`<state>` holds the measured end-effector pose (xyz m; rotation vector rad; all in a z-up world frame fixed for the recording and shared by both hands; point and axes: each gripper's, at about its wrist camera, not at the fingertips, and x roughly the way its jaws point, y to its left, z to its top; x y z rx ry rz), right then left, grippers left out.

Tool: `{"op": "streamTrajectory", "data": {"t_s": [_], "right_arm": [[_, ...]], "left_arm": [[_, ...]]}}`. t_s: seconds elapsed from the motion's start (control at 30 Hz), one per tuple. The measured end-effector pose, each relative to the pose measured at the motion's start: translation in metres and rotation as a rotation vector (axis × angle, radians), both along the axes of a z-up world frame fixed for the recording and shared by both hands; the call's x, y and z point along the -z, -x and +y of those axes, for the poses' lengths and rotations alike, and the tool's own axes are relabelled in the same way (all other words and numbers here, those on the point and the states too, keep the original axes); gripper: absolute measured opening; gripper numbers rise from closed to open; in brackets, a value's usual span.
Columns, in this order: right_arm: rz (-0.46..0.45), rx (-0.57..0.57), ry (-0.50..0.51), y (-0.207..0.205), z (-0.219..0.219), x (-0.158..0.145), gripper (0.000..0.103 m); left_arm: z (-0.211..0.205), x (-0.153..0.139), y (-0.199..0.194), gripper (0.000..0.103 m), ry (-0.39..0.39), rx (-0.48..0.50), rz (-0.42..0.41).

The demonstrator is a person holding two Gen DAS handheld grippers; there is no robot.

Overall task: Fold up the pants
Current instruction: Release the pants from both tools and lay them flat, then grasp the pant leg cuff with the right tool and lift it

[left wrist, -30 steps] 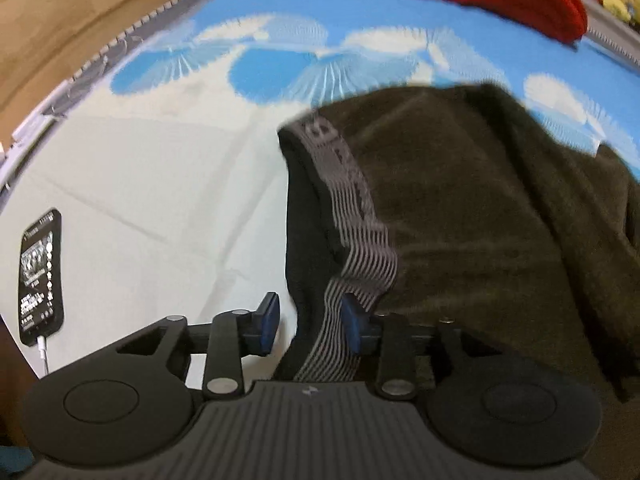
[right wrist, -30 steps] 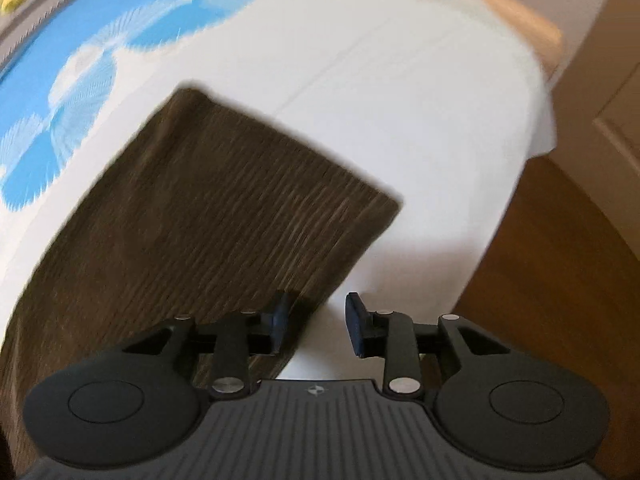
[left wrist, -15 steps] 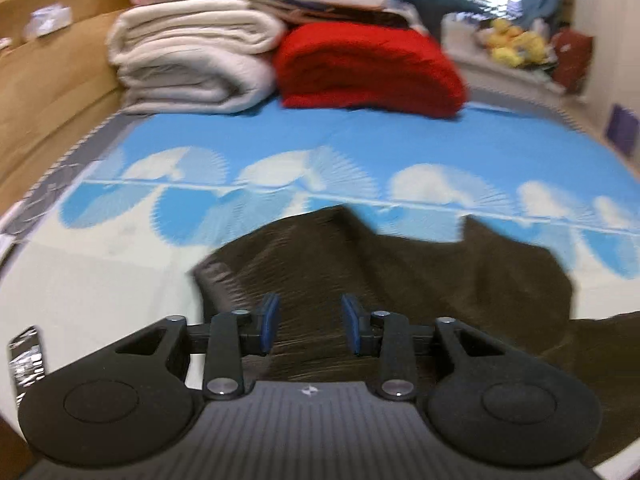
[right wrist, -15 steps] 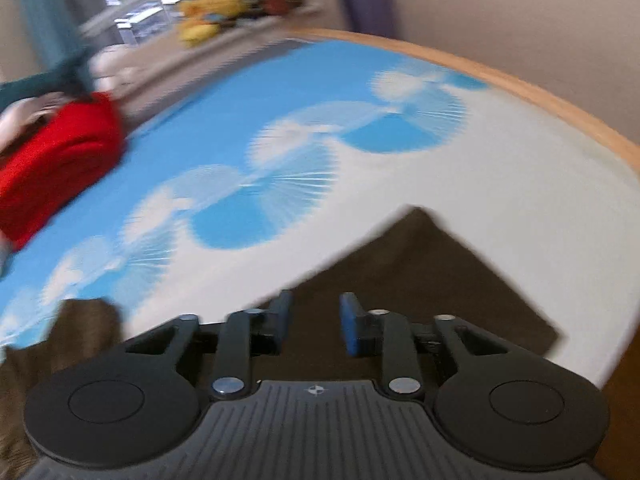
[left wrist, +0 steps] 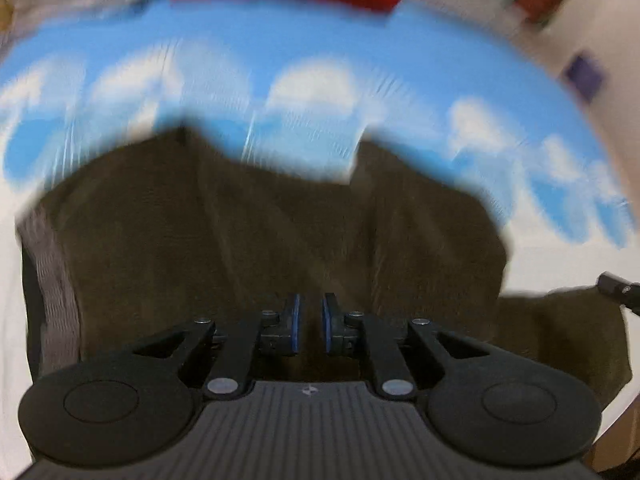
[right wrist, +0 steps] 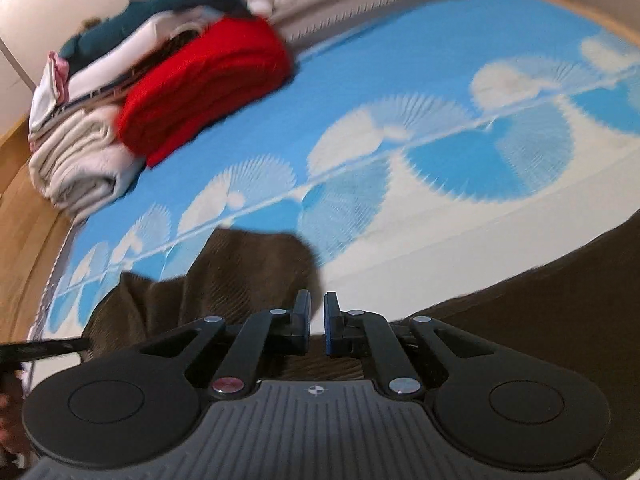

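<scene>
Dark brown pants [left wrist: 248, 232] lie on the blue and white bed cover, their grey striped waistband [left wrist: 56, 280] at the left in the blurred left wrist view. My left gripper [left wrist: 310, 328] hovers over the pants, jaws nearly closed with a narrow gap and nothing between them. In the right wrist view the pants [right wrist: 224, 280] lie bunched at lower left, with a leg [right wrist: 560, 292] running off to the right. My right gripper [right wrist: 317, 326] is above them, jaws nearly closed with nothing between them.
A red folded blanket [right wrist: 208, 84] and a stack of beige and white bedding [right wrist: 76, 156] sit at the far end of the bed. A wooden bed frame [right wrist: 28, 216] runs along the left. The other gripper's tip [left wrist: 616, 290] shows at the right edge.
Both grippers have closed from wide open to nearly shut and swung across the bed. The left one has dropped back over the pants.
</scene>
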<state>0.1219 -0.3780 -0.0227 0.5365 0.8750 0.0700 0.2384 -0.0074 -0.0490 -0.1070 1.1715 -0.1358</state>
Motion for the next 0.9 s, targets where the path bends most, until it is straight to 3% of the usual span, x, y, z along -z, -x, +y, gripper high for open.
{"op": "streamTrajectory", "data": {"t_s": [0.07,0.1,0.17,0.23,0.43,0.57,0.7,0.83,0.87,0.9], "right_arm": [[0.039,-0.011,-0.024,-0.014,0.01,0.009,0.01],[0.063,-0.011,-0.028,-0.025,0.014,0.014,0.016],[0.097,-0.006,-0.039,-0.041,0.021,0.025,0.028],[0.141,0.005,-0.038,-0.057,0.026,0.04,0.039],[0.257,0.016,-0.058,-0.094,0.043,0.076,0.04],[0.27,-0.006,-0.045,-0.106,0.056,0.083,0.04],[0.256,-0.002,-0.031,-0.109,0.059,0.08,0.014],[0.206,0.017,-0.044,-0.103,0.052,0.063,0.01],[0.185,0.024,-0.053,-0.099,0.048,0.056,0.01],[0.165,0.038,-0.062,-0.096,0.044,0.048,0.01]], "left_arm": [[-0.004,0.008,-0.01,0.029,0.067,-0.027,0.034],[-0.008,0.008,-0.014,0.042,0.091,-0.018,0.037],[-0.012,0.006,-0.017,0.055,0.08,-0.007,0.021],[-0.01,0.011,-0.02,0.055,0.044,-0.011,0.026],[-0.003,0.032,-0.027,0.055,0.02,-0.016,0.115],[0.0,0.037,-0.029,0.053,0.042,0.001,0.137],[-0.01,0.038,-0.03,0.054,0.075,0.021,0.146],[-0.027,0.046,-0.029,0.054,0.042,0.089,0.181],[-0.031,0.049,-0.028,0.052,0.009,0.105,0.185],[-0.034,0.051,-0.028,0.036,-0.015,0.117,0.187]]}}
